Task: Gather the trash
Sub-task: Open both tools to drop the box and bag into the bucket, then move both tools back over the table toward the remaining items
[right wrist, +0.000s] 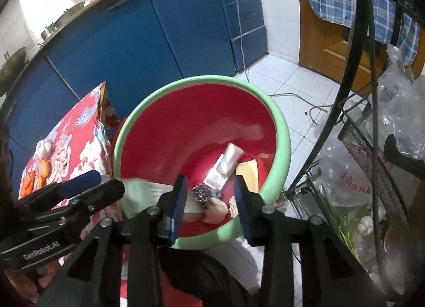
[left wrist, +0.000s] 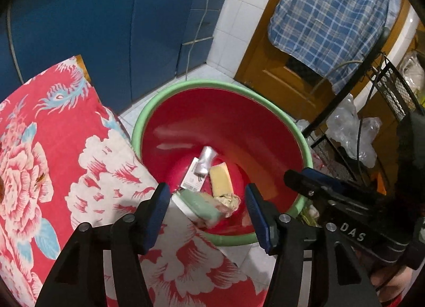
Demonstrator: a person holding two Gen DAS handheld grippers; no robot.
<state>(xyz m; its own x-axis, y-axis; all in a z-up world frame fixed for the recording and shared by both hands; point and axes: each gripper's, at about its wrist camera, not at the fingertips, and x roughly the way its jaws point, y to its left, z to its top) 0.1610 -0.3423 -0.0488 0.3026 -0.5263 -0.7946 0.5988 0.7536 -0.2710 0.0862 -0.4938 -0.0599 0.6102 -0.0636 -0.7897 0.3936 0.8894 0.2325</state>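
Observation:
A red bin with a green rim (left wrist: pixel 186 85) (right wrist: pixel 279 116) stands on the tiled floor beside the table. Inside lie a silver tube (left wrist: pixel 205 159) (right wrist: pixel 229 157), a yellow wrapper (left wrist: pixel 220 178) (right wrist: pixel 248 174), a labelled white packet (left wrist: pixel 192 178) (right wrist: pixel 216 178) and a blurred pale green and white packet (left wrist: pixel 204 206) dropping in from above. My left gripper (left wrist: pixel 207 216) is open and empty above the bin's near edge. My right gripper (right wrist: pixel 209 207) is open and empty over the bin, above a dark scrap (right wrist: pixel 202 193) and a pale wrapper (right wrist: pixel 216 212).
A table with a red floral cloth (left wrist: pixel 39 161) (right wrist: pixel 74 132) is left of the bin, with orange pieces (right wrist: pixel 43 169) and a white lump (right wrist: pixel 43 147) on it. Blue cabinets (right wrist: pixel 119 41) stand behind. A black wire rack with plastic bags (right wrist: pixel 372 174) is on the right.

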